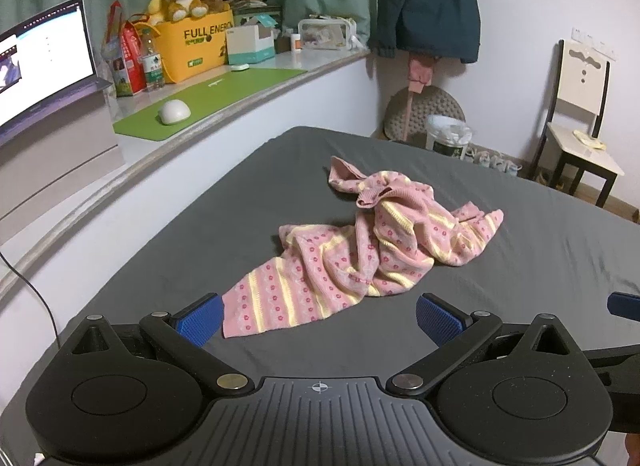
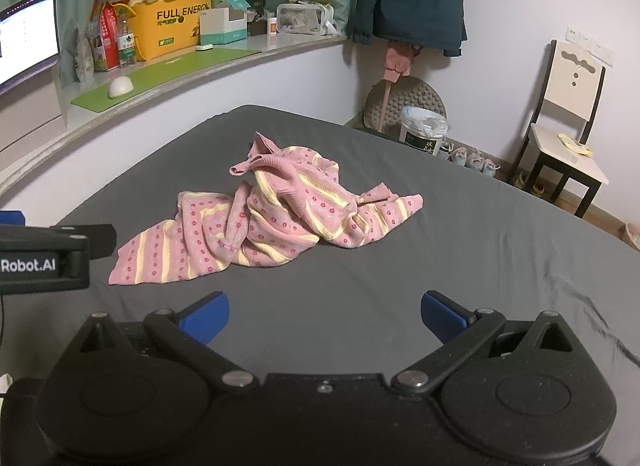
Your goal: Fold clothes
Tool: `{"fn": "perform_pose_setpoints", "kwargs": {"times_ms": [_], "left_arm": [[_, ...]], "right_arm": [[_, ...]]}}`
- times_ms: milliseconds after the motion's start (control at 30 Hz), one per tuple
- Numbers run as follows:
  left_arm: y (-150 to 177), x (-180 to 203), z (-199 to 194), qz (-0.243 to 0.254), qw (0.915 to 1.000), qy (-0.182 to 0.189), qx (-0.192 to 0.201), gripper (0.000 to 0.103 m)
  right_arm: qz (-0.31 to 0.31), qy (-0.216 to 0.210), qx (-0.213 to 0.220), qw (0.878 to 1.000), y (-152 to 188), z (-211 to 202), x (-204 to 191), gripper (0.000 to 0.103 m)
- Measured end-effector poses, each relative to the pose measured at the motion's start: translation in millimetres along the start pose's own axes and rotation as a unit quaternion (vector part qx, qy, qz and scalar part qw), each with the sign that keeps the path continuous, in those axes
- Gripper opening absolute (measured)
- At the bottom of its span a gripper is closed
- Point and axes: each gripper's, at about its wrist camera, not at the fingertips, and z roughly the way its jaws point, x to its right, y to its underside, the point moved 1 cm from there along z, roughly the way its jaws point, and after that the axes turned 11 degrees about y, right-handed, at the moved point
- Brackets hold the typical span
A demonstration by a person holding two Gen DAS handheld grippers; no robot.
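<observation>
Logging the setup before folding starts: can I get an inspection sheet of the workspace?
Surface: grey bed sheet, slightly wrinkled, nothing on it but the garment.
Job's things: pink patterned sweater crumpled in a heap, unfolded.
Clutter: nothing seen on the bed.
Grippers: left claw open, empty, near the sweater's closest edge; right claw open, empty, over bare sheet.
Cables: black cable hanging at the bed's left side.
Surroundings: ledge with laptop, yellow bag, white mouse; chair; hanging jacket.
</observation>
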Motion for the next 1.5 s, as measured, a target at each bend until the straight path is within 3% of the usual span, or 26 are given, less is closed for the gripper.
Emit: {"fn": "perform_pose_setpoints", "kwargs": {"times_ms": [1500], "left_arm": [[5.4,2.2,-0.9,-0.006,0.9999,-0.005,-0.007,0.103]], "right_arm": [[0.004,-0.005,-0.009,1.000,0.2,6.6,0.3,0.103]]}}
